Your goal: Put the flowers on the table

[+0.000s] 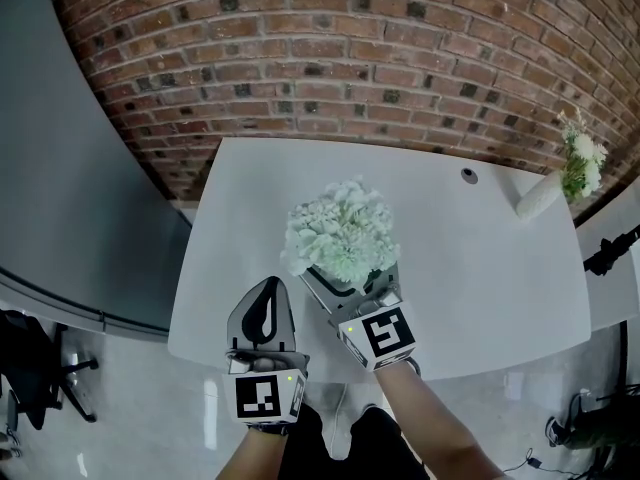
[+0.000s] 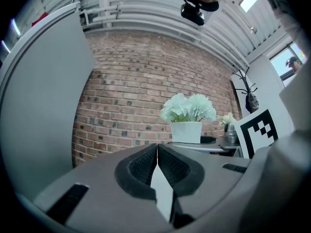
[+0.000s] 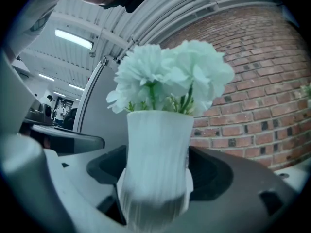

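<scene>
- The right claw (image 1: 352, 290) is clenched on a ribbed white vase (image 3: 156, 164). One jaw presses each side of the vase's lower body.
- The vase stands upright and holds a bunch of pale white-green flowers (image 1: 340, 230).
- In the head view the flowers are above the middle of the white bench (image 1: 470, 268), towards its near edge. I cannot tell whether the vase's base touches the bench.
- The left claw (image 1: 270, 290) is clenched on nothing, its jaws pressed together. It hangs just left of the right claw, over the near edge of the bench.
- A second small vase of flowers (image 1: 562, 178) is at the far right corner of the bench, well apart from the held one.
- A brick wall (image 1: 350, 58) stands behind the bench.
</scene>
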